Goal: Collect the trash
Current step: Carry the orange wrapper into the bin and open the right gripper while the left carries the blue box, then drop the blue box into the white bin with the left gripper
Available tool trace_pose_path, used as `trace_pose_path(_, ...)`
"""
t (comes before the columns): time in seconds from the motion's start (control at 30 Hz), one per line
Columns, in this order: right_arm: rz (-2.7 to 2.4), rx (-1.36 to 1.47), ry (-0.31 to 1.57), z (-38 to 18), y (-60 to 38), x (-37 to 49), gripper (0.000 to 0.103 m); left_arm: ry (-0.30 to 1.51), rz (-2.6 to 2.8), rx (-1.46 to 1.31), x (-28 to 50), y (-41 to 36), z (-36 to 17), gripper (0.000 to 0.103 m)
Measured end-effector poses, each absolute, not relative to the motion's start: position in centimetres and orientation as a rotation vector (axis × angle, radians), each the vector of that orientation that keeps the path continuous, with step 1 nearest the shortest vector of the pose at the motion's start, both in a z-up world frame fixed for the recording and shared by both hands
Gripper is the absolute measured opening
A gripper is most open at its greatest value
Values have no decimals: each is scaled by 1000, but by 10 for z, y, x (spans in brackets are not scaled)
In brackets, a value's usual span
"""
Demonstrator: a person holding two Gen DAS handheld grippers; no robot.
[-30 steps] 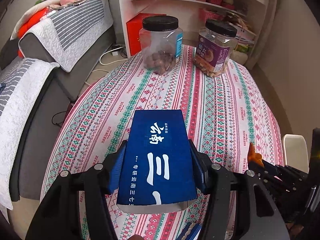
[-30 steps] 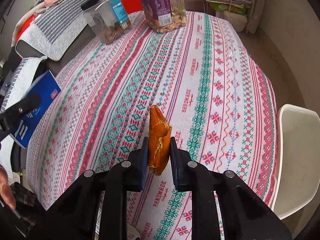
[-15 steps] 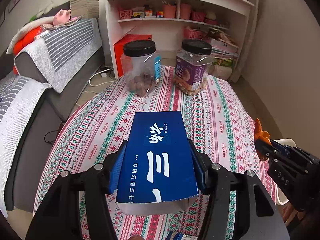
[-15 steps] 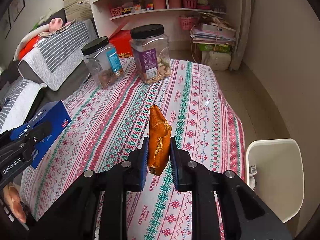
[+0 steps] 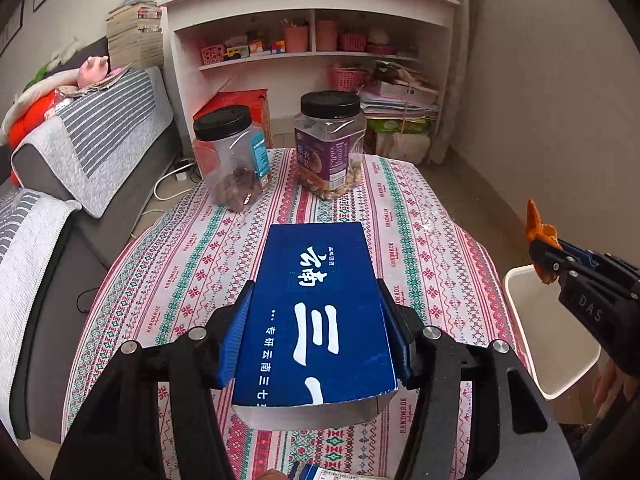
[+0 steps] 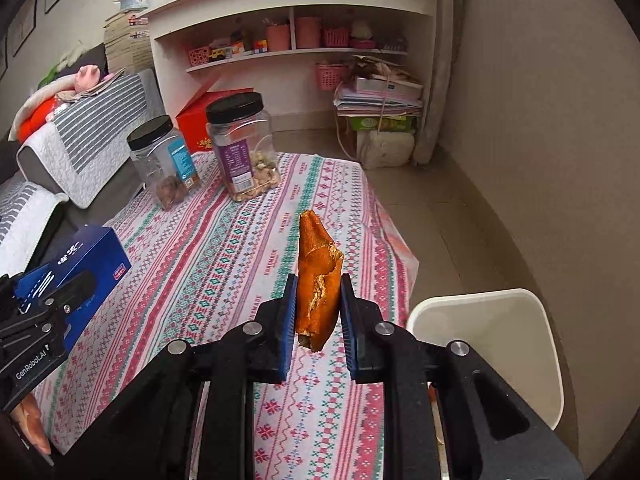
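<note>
Both tools have come up and back from the worktop (image 5: 404,208) over the last second: a second ago each camera looked almost straight down on the cloth, and now the shelf (image 6: 296,52) and the far wall fill the top of both views and the two jars (image 6: 240,144) at the far edge look smaller and further off. The left tool (image 5: 316,336) is still clamped on the blue box (image 5: 316,312), its pads pressed against the box's two long sides, and the box hangs clear above the near part of the cloth. The right tool (image 6: 318,312) is still clamped on the orange peel (image 6: 318,280), which stands upright between the pads with its tip poking out ahead. The biggest change is the white bin (image 6: 488,344): a second ago only a sliver of it showed off the right edge of the worktop, and now its open mouth lies in plain view on the floor just past the near right corner, close below and to the right of the peel. In the left view the right tool reaches over the bin's rim. That suggests both pieces of trash are lifted and on their way, with the peel likely first to drop; neither is yet over the middle of the opening.
</note>
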State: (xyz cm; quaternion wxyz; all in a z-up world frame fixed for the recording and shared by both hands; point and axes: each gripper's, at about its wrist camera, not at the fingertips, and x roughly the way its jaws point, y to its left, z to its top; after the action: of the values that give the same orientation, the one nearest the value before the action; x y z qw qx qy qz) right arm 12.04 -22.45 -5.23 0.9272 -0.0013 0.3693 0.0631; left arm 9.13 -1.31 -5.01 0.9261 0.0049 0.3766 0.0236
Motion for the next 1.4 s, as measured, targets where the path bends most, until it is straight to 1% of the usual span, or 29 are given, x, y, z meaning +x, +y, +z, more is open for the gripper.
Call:
trace_pose_path(0.33,-73,71,751,-42,-315,112,20,791,-28,38,91,-57,-53,57)
trace_pose_path(0.47,-158,123,762,-40,-355,106,23,797,-73,59,92,-83,-54,57)
trace_pose_path(0.5,-176,135,762,-39,-365,103,26,798,-85,68,93,-91,-54,57)
trace_pose_path(0.57,-220,141,757,-37,-381,98,41,799,-107,88,94,-107,-56,57)
trace_pose_path(0.6,-242,146,750,-37,-388,95,43,801,-120,97,93,-114,-56,57)
trace_pose_path(0.7,-299,177,732,-33,-409,85,55,816,-159,95,96,-139,-61,57)
trace_pose_path(0.77,-337,213,711,-31,-422,76,67,842,-194,72,99,-158,-64,57)
trace_pose_path(0.8,-352,230,700,-29,-428,71,69,852,-212,67,100,-168,-66,57)
trace_pose_path(0.87,-377,262,681,-26,-439,64,75,867,-247,65,102,-190,-68,57)
trace_pose_path(1.07,-433,308,625,-20,-459,46,87,881,-341,67,100,-251,-68,57)
trace_pose_path(1.13,-458,317,593,-16,-465,39,88,885,-368,68,102,-269,-67,57)
trace_pose_path(1.17,-471,318,579,-14,-468,35,92,891,-384,64,104,-277,-67,57)
trace_pose_path(1.2,-486,318,565,-11,-471,32,94,895,-395,58,107,-283,-66,59)
trace_pose_path(1.23,-502,319,549,-9,-473,28,96,898,-399,52,109,-288,-66,70)
trace_pose_path(1.27,-510,324,541,-8,-475,25,96,899,-402,44,110,-291,-65,75)
trace_pose_path(1.3,-513,330,536,-7,-477,22,96,901,-404,40,111,-294,-64,78)
trace_pose_path(1.4,-496,346,541,-6,-477,21,96,908,-397,73,105,-292,-61,79)
